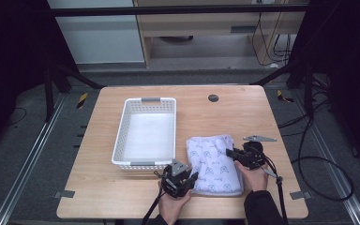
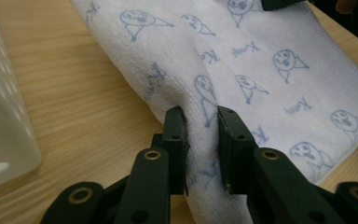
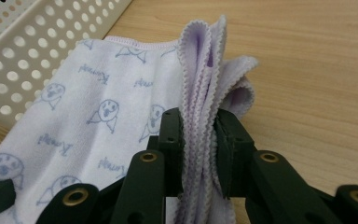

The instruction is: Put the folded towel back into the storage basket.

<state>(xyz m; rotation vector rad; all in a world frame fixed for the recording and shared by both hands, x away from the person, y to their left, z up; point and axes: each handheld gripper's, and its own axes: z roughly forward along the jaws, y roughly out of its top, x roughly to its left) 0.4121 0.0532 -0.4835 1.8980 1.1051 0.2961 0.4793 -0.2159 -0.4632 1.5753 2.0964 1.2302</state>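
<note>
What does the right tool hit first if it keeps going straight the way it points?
Nothing new at once: the right tool is already shut on the folded towel edge. Straight on, it runs across the towel toward the white basket; likely that next, though depth is unclear.

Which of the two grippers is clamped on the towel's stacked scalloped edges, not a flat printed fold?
The right gripper: its fingers pinch the folded towel's layered scalloped edges. The left gripper grips a fold of the printed face.

High view above table (image 1: 122,197); gripper views close, both on the towel (image 2: 261,70).
</note>
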